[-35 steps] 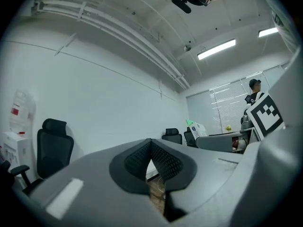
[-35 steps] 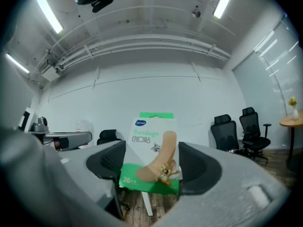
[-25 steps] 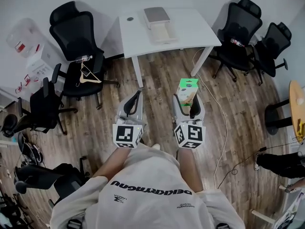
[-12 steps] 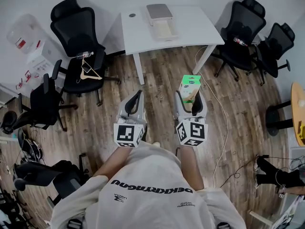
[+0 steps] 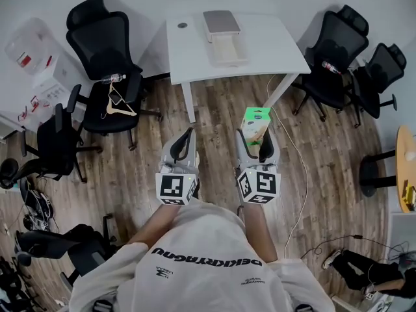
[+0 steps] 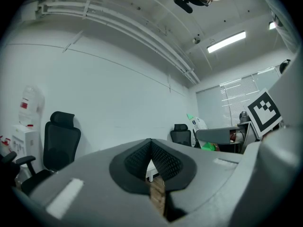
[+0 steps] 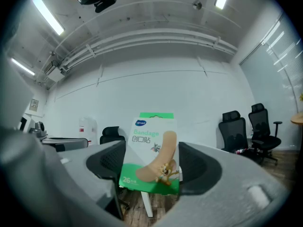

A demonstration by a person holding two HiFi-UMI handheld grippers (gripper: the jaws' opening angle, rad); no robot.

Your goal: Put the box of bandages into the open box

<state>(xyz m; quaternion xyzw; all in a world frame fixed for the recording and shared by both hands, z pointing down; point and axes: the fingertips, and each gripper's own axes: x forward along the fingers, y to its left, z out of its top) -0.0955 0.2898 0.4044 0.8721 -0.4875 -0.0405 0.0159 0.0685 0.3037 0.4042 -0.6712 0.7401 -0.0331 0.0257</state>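
Observation:
The green-and-white box of bandages [image 5: 255,123] [image 7: 151,155] stands upright between the pads of my right gripper [image 5: 255,140] [image 7: 150,168], which is shut on it, held at waist height over the wooden floor. Beside it my left gripper [image 5: 186,140] [image 6: 151,161] is shut with nothing in it, its pads meeting at the tips. The open box [image 5: 225,39], pale with its lid folded back, lies on the white table [image 5: 276,43] ahead of both grippers, well beyond their reach.
Black office chairs stand around the table: one at the left [image 5: 104,51] carries a hanger and a bottle, and two stand at the right [image 5: 338,64]. A white cable [image 5: 300,168] trails over the floor to my right. A water dispenser [image 5: 39,77] stands at the far left.
The view has drifted slightly, and the table and chairs have shifted a little in it. Both grippers keep their pose, with the bandage box still in the right one.

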